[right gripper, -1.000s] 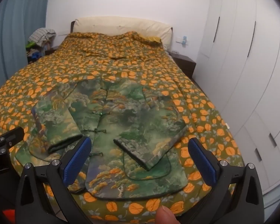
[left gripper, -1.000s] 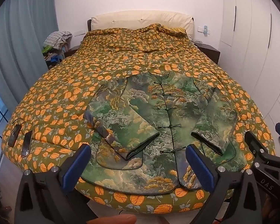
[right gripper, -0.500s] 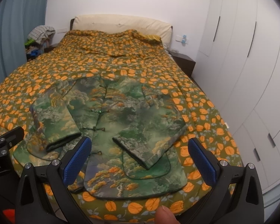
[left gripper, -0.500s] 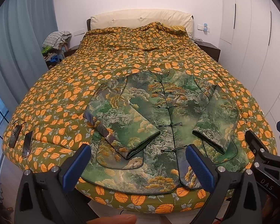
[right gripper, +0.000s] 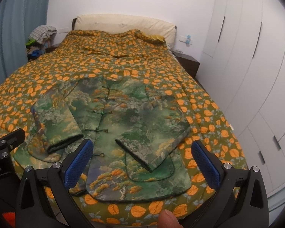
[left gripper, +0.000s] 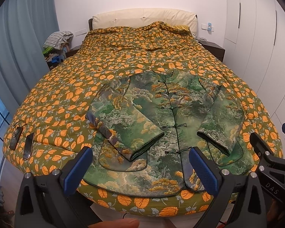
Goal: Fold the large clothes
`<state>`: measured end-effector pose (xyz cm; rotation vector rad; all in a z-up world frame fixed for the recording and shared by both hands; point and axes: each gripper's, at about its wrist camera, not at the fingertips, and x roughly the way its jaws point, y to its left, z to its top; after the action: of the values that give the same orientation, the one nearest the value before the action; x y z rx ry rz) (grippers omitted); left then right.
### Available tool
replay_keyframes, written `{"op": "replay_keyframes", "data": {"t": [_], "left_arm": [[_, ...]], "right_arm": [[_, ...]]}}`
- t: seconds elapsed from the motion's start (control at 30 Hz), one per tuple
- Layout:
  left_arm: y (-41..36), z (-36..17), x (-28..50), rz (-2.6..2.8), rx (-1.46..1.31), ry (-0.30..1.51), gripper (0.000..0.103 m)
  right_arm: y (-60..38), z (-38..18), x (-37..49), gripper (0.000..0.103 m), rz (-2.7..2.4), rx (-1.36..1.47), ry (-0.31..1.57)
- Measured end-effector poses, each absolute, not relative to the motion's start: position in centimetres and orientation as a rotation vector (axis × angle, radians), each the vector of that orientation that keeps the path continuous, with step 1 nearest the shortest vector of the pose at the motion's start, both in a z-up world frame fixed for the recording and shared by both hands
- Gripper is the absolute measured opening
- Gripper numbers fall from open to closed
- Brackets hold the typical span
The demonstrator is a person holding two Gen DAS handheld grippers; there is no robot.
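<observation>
A green landscape-print jacket (left gripper: 171, 117) (right gripper: 123, 125) with knot buttons lies face up at the foot of the bed, both sleeves folded in over its front. My left gripper (left gripper: 140, 169) hovers open in front of the jacket's lower hem, nothing between its blue pads. My right gripper (right gripper: 142, 161) is open too, held before the hem on the jacket's right half. Neither touches the cloth. In the left wrist view the right gripper (left gripper: 271, 152) shows at the right edge.
The bed carries an olive quilt (left gripper: 70, 95) with orange leaves. Two dark flat devices (left gripper: 21, 140) lie near its left front corner. A clothes pile (left gripper: 57, 43) stands at the far left, nightstands flank the headboard, white wardrobes (right gripper: 256, 76) line the right wall.
Both grippers have pulled back and risen slightly, so the jacket sits a little farther and lower in both views. The jacket has not moved.
</observation>
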<state>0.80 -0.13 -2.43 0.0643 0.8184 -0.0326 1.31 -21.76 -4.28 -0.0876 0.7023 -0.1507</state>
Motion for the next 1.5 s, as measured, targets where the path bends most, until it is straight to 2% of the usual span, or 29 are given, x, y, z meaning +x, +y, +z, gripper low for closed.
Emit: {"op": "replay_keyframes", "data": {"t": [1.5], "left_arm": [[0.19, -2.65, 0.52, -0.032, 0.074, 0.825, 0.103]], "right_arm": [[-21.32, -4.45, 1.17, 0.103, -0.148, -0.087, 0.709]]}}
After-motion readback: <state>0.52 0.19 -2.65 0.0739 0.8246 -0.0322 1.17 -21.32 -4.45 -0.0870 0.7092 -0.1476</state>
